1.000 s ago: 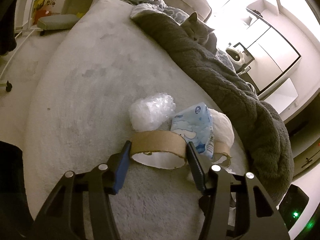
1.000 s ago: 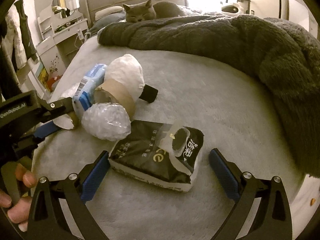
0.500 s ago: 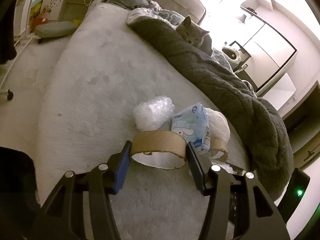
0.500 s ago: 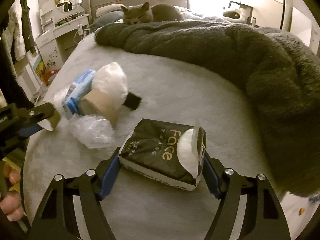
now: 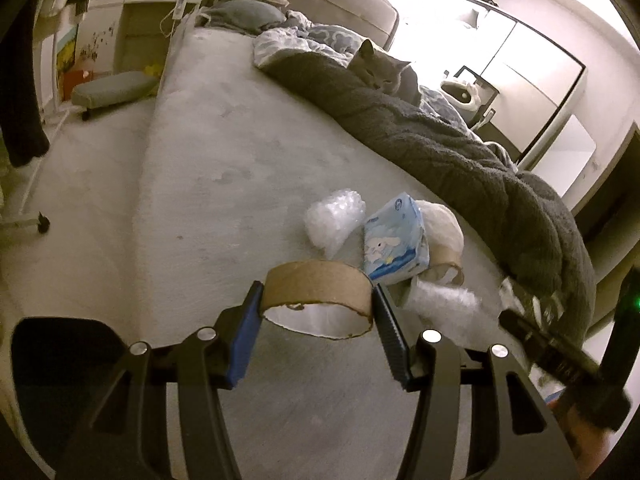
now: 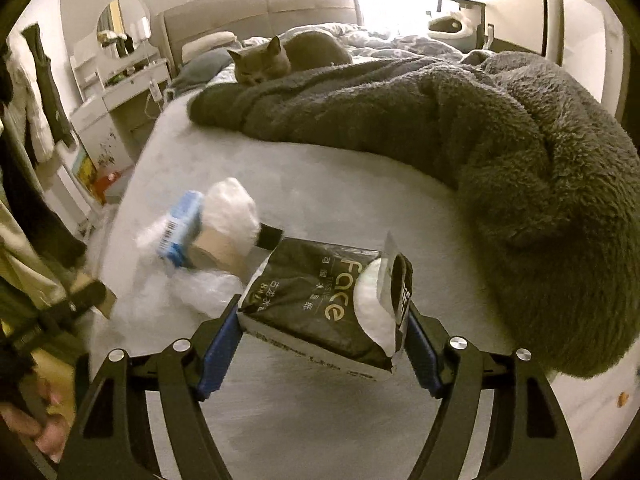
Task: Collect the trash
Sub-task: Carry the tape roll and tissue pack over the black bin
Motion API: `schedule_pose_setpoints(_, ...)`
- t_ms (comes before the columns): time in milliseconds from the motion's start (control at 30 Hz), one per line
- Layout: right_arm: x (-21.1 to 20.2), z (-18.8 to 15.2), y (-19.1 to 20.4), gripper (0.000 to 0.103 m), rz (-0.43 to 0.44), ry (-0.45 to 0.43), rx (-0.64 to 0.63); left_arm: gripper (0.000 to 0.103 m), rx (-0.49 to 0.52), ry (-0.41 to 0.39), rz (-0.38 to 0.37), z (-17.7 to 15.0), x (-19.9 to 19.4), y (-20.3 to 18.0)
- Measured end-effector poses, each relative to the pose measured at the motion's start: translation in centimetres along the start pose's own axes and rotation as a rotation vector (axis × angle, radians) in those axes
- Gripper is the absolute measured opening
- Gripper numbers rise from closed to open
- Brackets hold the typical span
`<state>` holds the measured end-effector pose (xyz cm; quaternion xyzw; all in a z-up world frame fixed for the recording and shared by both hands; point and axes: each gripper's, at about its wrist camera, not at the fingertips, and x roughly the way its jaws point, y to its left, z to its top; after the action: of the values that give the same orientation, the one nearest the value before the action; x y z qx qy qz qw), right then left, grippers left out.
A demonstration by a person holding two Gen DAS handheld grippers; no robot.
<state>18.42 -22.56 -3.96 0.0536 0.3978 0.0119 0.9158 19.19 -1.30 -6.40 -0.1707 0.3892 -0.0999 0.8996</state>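
My left gripper (image 5: pixel 316 320) is shut on a brown cardboard tape ring (image 5: pixel 316 286) and holds it above the grey bed (image 5: pixel 224 200). My right gripper (image 6: pixel 322 334) is shut on a black tissue pack (image 6: pixel 316 296) with white tissue showing at its torn end, lifted off the bed. On the bed lie a wad of bubble wrap (image 5: pixel 334 222), a blue tissue pack (image 5: pixel 394 240), a white plastic bag (image 5: pixel 442 226) over a second cardboard roll (image 5: pixel 446 270), and clear plastic (image 5: pixel 442 300). The same pile shows in the right wrist view (image 6: pixel 216 232).
A dark fluffy blanket (image 6: pixel 500 152) runs along the right of the bed. A grey cat (image 6: pixel 276 58) lies on it near the headboard. A padded stool (image 5: pixel 112 88) and a dressing table (image 6: pixel 120 88) stand left of the bed.
The right gripper closed on the black tissue pack and lifted it off the bed. The left gripper rose and pulled back with the cardboard ring in it.
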Motion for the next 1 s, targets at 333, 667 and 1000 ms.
schedule_pose_setpoints(333,-2.3,0.7,3.8,0.075,0.058,-0.038,-0.024,0.057,0.178,-0.018,0.128,-1.0,-3.5,0.9)
schedule_pose_setpoints(667,-3.1,0.5,7.9,0.075,0.171,-0.014,-0.009,0.058,0.174,0.003,0.205,-1.7,-6.0,5.0)
schedule_pose_setpoints(1000,-2.6,0.1,15.1,0.075,0.293,0.035,-0.079,0.058,0.092,0.048,0.284,-2.8,-7.0,11.2)
